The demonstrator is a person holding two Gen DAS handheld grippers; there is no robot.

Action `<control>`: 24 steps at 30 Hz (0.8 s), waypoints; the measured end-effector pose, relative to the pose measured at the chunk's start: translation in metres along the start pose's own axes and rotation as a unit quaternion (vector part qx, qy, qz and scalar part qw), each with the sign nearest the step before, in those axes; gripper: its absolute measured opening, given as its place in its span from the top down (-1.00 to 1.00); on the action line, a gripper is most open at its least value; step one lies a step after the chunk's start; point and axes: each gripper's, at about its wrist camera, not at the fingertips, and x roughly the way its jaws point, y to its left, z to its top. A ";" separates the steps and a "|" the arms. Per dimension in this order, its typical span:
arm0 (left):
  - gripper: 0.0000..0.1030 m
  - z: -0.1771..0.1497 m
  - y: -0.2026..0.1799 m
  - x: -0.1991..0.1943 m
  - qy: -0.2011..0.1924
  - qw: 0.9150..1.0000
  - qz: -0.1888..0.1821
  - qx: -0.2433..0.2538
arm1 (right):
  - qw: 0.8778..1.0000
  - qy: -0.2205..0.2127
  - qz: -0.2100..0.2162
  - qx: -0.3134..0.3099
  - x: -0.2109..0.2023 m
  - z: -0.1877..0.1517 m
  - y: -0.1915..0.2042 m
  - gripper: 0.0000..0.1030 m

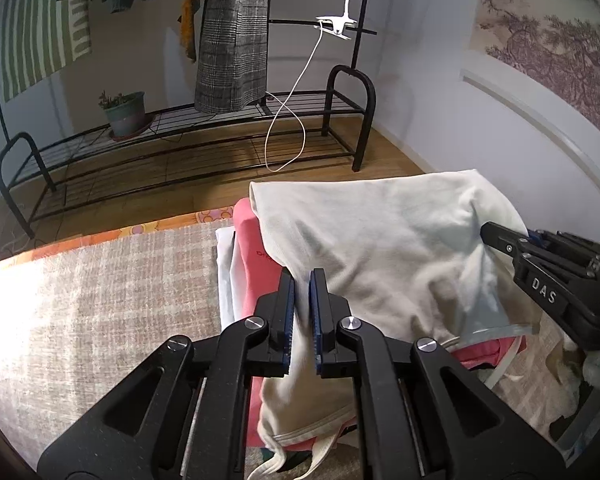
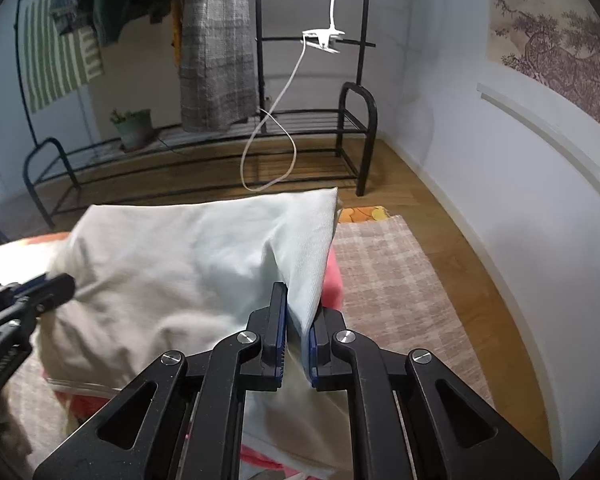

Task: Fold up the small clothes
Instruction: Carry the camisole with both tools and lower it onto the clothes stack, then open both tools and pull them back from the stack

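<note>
Left wrist view: left gripper (image 1: 302, 280) clamped on the near edge of the cream garment (image 1: 372, 240), which drapes over a folded pink garment (image 1: 256, 256) lying on the checked rug (image 1: 100, 280). Right gripper (image 1: 485, 233) enters at 3 o'clock, pinching the same cream cloth. Black rack (image 1: 188, 148) at 11 o'clock.

Right wrist view: right gripper (image 2: 300, 300) closed on the cream garment's (image 2: 188, 248) folded edge; left gripper (image 2: 66, 280) at 9 o'clock, touching the cloth
</note>
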 end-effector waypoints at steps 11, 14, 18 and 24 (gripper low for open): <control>0.89 0.000 0.012 -0.050 -0.033 0.999 0.002 -0.007 | 0.999 -0.029 0.004 0.027 -0.040 0.006 -0.011 0.81; 0.89 -0.001 0.016 -0.076 -0.049 0.999 -0.002 -0.008 | 0.999 -0.045 0.014 0.022 -0.065 0.010 -0.003 0.81; 0.89 -0.001 0.027 -0.119 -0.072 0.997 -0.010 -0.014 | 0.998 -0.063 0.022 0.013 -0.098 0.012 0.013 0.81; 0.89 -0.010 0.051 -0.188 -0.100 0.994 -0.024 -0.029 | 0.995 -0.094 0.039 0.004 -0.158 0.009 0.038 0.81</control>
